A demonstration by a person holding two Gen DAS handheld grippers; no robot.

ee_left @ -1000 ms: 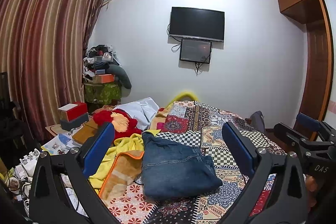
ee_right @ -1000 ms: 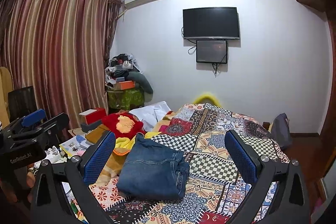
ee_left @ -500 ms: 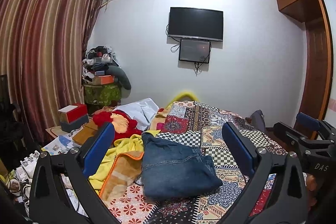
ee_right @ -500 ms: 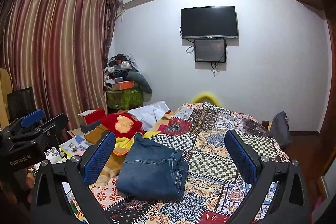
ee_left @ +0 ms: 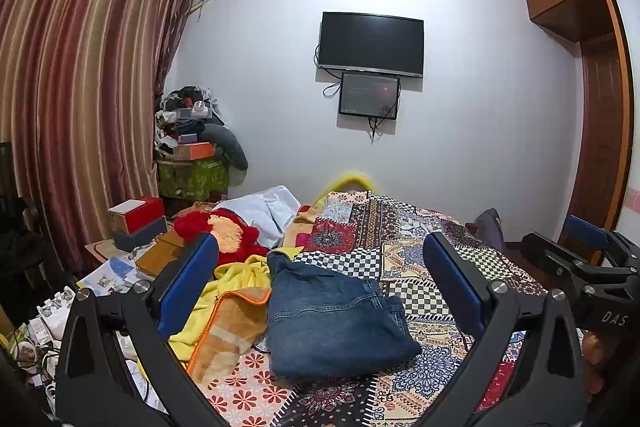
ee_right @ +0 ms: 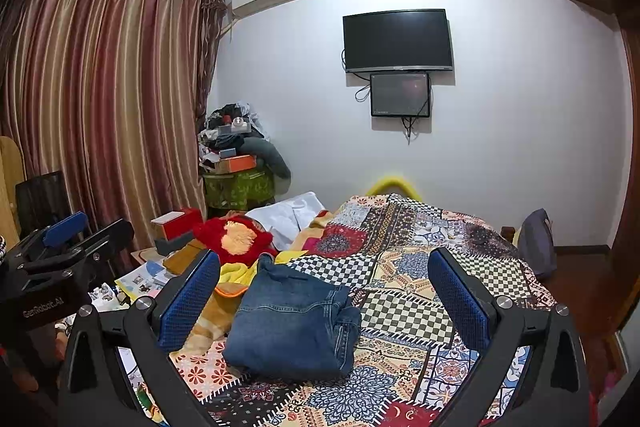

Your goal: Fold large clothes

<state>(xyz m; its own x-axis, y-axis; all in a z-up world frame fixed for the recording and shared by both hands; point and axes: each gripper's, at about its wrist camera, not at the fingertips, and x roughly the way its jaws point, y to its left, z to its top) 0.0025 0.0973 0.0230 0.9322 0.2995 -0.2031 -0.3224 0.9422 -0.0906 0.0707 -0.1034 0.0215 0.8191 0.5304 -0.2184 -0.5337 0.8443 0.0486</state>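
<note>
A pair of blue jeans (ee_left: 332, 319) lies folded into a thick bundle on the patchwork bedspread (ee_left: 400, 251); it also shows in the right wrist view (ee_right: 292, 323). My left gripper (ee_left: 320, 283) is open and empty, held above and short of the jeans. My right gripper (ee_right: 324, 287) is open and empty too, held back from the jeans. Each gripper shows at the edge of the other's view: the right one (ee_left: 592, 267) and the left one (ee_right: 60, 255).
A yellow and orange blanket (ee_left: 228, 307) lies heaped left of the jeans, with a red plush toy (ee_left: 224, 231) and white cloth (ee_left: 268, 207) behind. Boxes and papers (ee_left: 136, 223) crowd the left bedside. A wall with a TV (ee_left: 370, 43) stands beyond the bed.
Both views have drifted very slightly; the jeans lie still and both grippers stay open.
</note>
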